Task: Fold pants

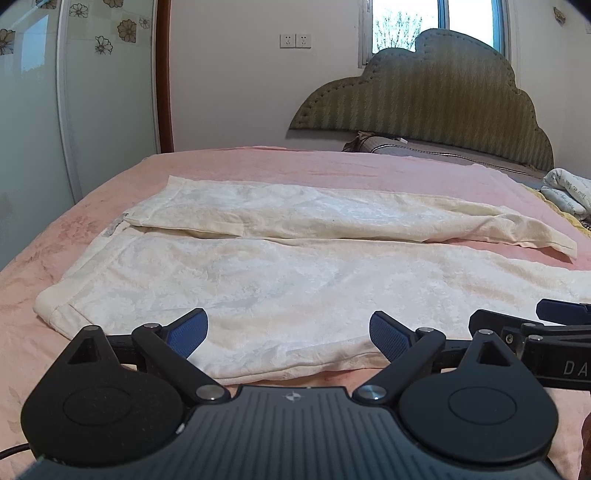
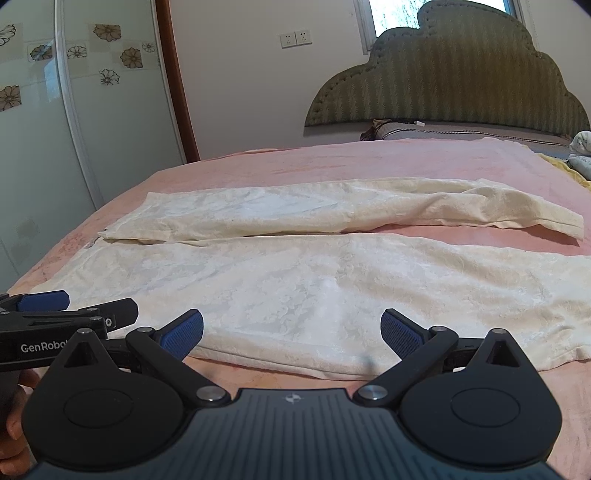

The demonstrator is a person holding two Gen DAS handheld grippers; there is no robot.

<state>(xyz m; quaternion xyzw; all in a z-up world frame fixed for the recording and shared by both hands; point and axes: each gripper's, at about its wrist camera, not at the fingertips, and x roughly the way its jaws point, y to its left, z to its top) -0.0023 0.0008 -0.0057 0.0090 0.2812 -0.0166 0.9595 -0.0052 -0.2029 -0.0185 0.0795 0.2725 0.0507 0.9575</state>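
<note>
Cream-white pants [image 1: 280, 273] of soft, plush fabric with a faint embossed floral pattern lie spread flat on a bed [image 1: 332, 166] covered by a pink fleecy blanket. Their long axis runs from 9 to 3 o'clock across both views: the banded waist [image 1: 74, 291] sits at the 9 o'clock end, and the two legs stretch toward 3 o'clock. The far leg [image 2: 406, 206] is yellower and more wrinkled, with a hemmed cuff [image 1: 554, 247] that curls up slightly; the near leg [image 2: 332, 295] is broader and lies smooth.

The left tongs [image 1: 288, 332] stand wide, holding nothing, their blue ribbed pads [image 1: 188, 332] over the near edge of the pants close to the waist. The right tongs [image 2: 291, 332] are likewise spread wide and empty, above the near leg's edge.

At 12 o'clock a scalloped, quilted green headboard [image 1: 443, 99] leans on the wall under a window [image 1: 424, 26].
</note>
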